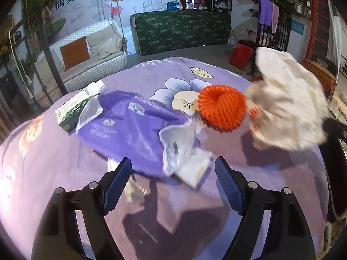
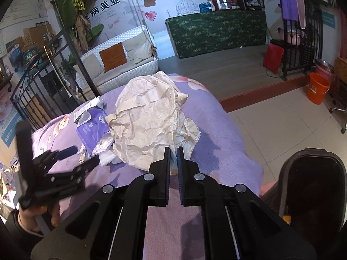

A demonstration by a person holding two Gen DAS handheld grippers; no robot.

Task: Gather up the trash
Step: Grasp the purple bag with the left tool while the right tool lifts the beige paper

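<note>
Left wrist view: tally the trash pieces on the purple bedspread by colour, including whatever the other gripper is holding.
Purple: 1, the purple plastic bag
Orange: 1, the orange foam net
Green and white: 1, the green carton
White or cream: 2, the torn white wrapper and the crumpled cream paper held up
Total: 5

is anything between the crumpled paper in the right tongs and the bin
Nothing visible blocks it. The right tongs are shut on the paper, held above the purple bedspread. The dark bin sits open at lower right, beside the bed edge, with only bedspread and bare floor between them.
</note>
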